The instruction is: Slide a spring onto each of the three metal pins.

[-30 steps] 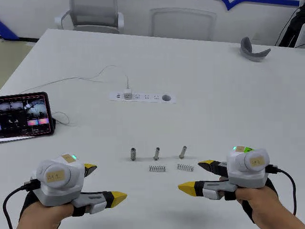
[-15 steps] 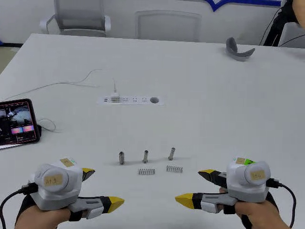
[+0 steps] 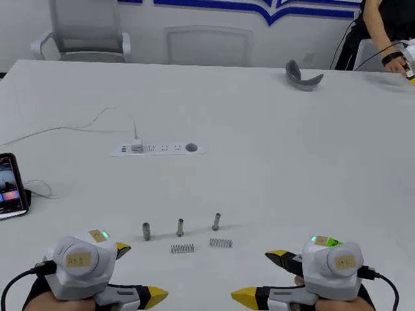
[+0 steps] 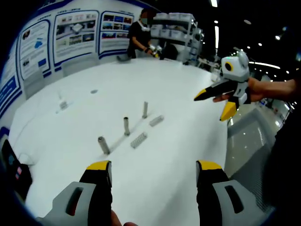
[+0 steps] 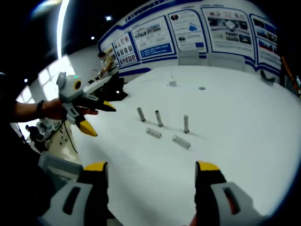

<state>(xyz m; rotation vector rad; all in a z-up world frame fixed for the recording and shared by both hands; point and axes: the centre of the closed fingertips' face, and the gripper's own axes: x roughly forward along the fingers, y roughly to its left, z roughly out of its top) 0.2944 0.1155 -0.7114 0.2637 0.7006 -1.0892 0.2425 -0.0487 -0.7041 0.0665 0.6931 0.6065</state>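
Metal pins [image 3: 180,227] are standing upright, springs [image 3: 183,248] lying flat along their row, unmoved; left gripper [image 3: 142,271] and right gripper [image 3: 253,275] are gaping empty.

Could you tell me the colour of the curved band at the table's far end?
Grey curved band, best in head view.

camera: head view swung up and right | tablet [image 3: 8,188] now half cut off at frame's left | person [image 3: 379,26] by table's far right corner now in frame | right gripper [image 3: 253,275] and left gripper [image 3: 147,271] both drawn back toward table's near edge, farther from the pins [image 3: 180,227]
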